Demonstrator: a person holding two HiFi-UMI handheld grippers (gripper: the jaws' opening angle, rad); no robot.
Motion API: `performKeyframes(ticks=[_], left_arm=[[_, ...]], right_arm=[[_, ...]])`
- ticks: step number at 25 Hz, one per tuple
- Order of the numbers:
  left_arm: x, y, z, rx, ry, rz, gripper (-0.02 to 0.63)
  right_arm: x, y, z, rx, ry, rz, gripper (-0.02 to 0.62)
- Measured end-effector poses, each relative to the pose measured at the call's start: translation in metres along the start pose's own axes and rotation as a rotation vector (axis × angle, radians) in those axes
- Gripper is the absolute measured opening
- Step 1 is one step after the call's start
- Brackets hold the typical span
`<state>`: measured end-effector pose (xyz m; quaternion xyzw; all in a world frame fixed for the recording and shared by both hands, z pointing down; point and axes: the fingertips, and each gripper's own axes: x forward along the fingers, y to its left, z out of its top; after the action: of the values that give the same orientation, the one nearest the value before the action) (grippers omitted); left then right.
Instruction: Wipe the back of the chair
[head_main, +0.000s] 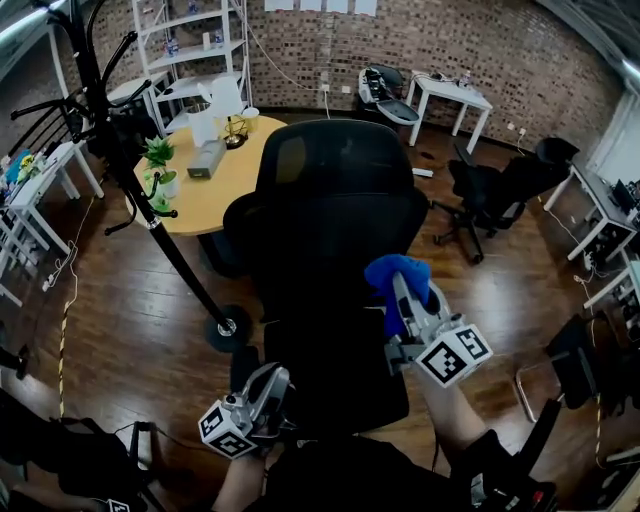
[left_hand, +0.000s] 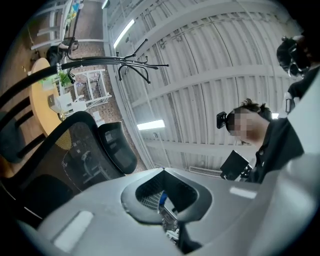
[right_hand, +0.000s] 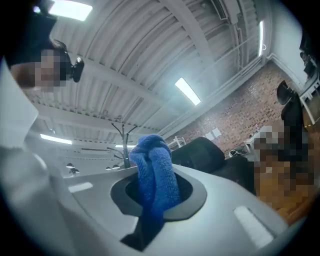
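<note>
The black chair stands right in front of the person, with its back turned to them. The right gripper is up at the right side of the chair's back. Its jaws are clamped on a blue cloth. The cloth bunches up over the tips of the jaws and lies over the right edge of the back. The head view does not show for sure if it is pressing on the chair.

In the right gripper view the cloth stands up in a thick fold between the jaws of the right gripper. This gripper points up, with the roof behind it. The right arm is stretched out forward.

The left gripper is low, near the bottom left of the chair's back. Its arm is pulled in close to the body. In the left gripper view the jaws of the left gripper are together with nothing between them. It tilts up too, with the mesh of the chair to its left.

A round yellow table stands behind the chair.
</note>
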<state>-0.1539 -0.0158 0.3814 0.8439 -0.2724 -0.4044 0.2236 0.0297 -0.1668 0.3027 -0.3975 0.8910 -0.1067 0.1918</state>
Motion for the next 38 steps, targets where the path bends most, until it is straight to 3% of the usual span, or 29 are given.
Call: performKeyframes(ticks=[4,11,14,18,22,28,35,38], left_arm=[[-0.007,0.001,0.010,0.050,-0.041,0.053,-0.006],[-0.062,0.001,0.057,0.173,-0.197,0.218,-0.006],[-0.078,-0.004,0.065,0.229,-0.253,0.259,-0.006],[-0.088,-0.005,0.073,0.264,-0.279,0.277,-0.006],[-0.086,-0.003,0.073,0.259,-0.265,0.272,-0.006],[-0.055,0.016,0.059,0.202,-0.187,0.215,-0.006],[0.004,0.027,0.033,0.128,-0.071,0.084,-0.006],[0.017,0.027,0.022,0.105,-0.039,0.056,-0.006]], right_arm=[[0.090,-0.008,0.024,-0.023,-0.037,0.063,0.035],[0.255,0.030,0.036,-0.155,-0.028,0.202,0.035],[0.304,0.041,0.026,-0.282,0.011,0.194,0.035],[0.339,0.029,-0.009,-0.460,0.093,0.124,0.035],[0.333,-0.003,-0.009,-0.531,0.089,0.028,0.035],[0.284,-0.100,0.037,-0.574,0.074,-0.203,0.035],[0.199,-0.170,0.082,-0.533,0.044,-0.349,0.035],[0.179,-0.188,0.083,-0.498,0.065,-0.343,0.035]])
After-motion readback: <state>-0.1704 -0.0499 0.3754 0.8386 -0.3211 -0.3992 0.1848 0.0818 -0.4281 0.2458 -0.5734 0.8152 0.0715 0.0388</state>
